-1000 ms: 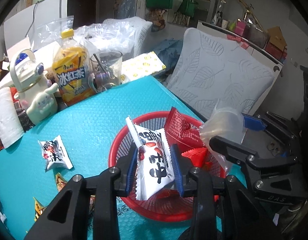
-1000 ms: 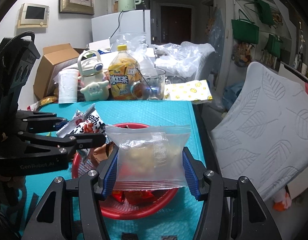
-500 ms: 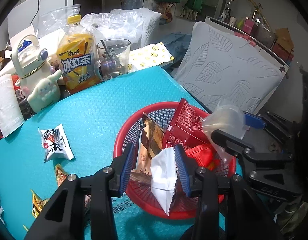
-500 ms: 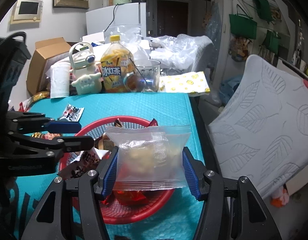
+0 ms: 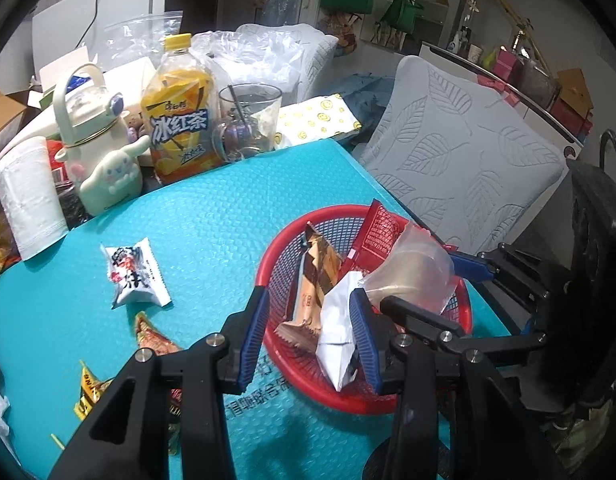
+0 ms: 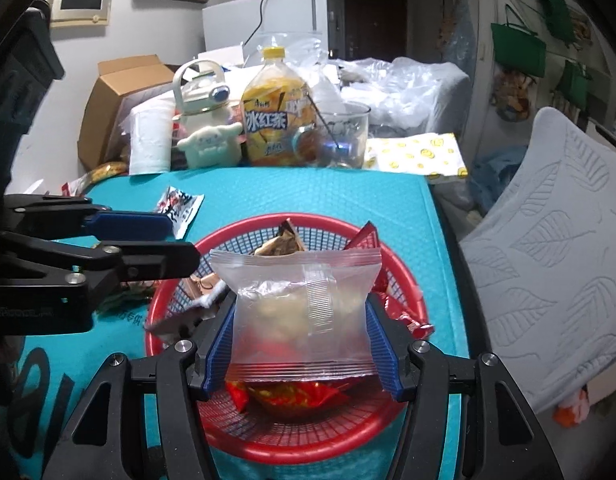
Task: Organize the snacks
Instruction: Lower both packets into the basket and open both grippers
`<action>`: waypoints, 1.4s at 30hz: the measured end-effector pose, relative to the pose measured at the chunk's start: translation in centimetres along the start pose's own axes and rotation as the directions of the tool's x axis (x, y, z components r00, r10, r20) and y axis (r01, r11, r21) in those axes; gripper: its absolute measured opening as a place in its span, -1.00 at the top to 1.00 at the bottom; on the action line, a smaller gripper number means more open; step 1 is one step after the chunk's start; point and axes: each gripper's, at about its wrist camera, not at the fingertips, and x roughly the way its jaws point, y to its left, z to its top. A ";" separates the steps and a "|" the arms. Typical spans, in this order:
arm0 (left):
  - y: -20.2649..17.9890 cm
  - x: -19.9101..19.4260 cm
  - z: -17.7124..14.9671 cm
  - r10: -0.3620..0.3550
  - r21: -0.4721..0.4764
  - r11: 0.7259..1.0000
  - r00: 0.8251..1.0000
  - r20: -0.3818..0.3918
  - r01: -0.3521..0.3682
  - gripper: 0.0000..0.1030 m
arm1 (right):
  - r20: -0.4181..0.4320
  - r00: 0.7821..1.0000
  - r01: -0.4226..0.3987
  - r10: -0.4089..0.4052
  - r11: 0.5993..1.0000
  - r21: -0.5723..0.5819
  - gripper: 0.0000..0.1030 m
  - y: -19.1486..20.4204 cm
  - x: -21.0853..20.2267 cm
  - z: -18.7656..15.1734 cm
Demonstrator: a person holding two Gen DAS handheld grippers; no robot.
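A red mesh basket (image 5: 268,256) (image 6: 244,232) sits on the teal mat and holds a brown packet (image 5: 320,264), a red packet (image 5: 380,228) and a white packet (image 5: 338,332). My left gripper (image 5: 308,294) (image 6: 168,240) stands open over the basket's near-left rim. The white packet lies loose between its pads, leaning by the right one. My right gripper (image 6: 302,320) (image 5: 436,286) is shut on a clear bag of pale snacks (image 6: 304,304) (image 5: 412,272), held upright just above the basket. Another white packet (image 5: 134,276) (image 6: 180,208) lies on the mat to the left.
At the back of the mat stand an iced tea bottle (image 5: 180,124), a cream character jug (image 5: 96,152), a glass cup (image 5: 248,120) and a paper roll (image 5: 28,196). Loose snack packets (image 5: 148,336) lie at the near left. A grey leaf-patterned cushion (image 5: 460,160) borders the right edge.
My left gripper has opened and the white packet it held has dropped into the basket. My right gripper has sunk a little toward the basket with the clear bag.
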 end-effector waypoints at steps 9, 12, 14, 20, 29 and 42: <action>0.8 -0.5 -0.5 -0.005 -0.032 0.999 1.000 -0.006 0.005 0.21 | -0.003 1.000 -0.002 0.002 1.000 -0.005 -0.36 0.5 0.1 0.4; 0.8 -0.7 -0.6 0.003 -0.033 0.999 1.000 -0.003 -0.003 0.21 | -0.012 1.000 -0.001 0.001 1.000 0.007 -0.50 0.4 0.1 0.2; 0.8 -0.8 -0.7 0.007 -0.033 0.999 1.000 -0.001 -0.007 0.21 | -0.013 1.000 0.002 -0.002 1.000 0.012 -0.50 0.4 -0.1 0.2; 0.6 -1.2 -0.8 0.004 -0.029 1.000 1.000 0.005 -0.004 0.21 | -0.004 1.000 0.022 -0.021 1.000 0.022 -0.51 0.1 -0.8 0.1; 0.1 -2.5 -0.9 0.013 -0.019 1.000 0.999 0.029 -0.012 0.21 | 0.021 0.999 0.039 -0.040 0.999 0.033 -0.51 -0.1 -2.2 0.1; -0.5 -6.0 -1.1 0.029 -0.009 1.000 0.995 0.096 -0.028 0.21 | 0.070 0.996 0.057 -0.059 0.998 0.028 -0.51 0.6 -4.9 0.5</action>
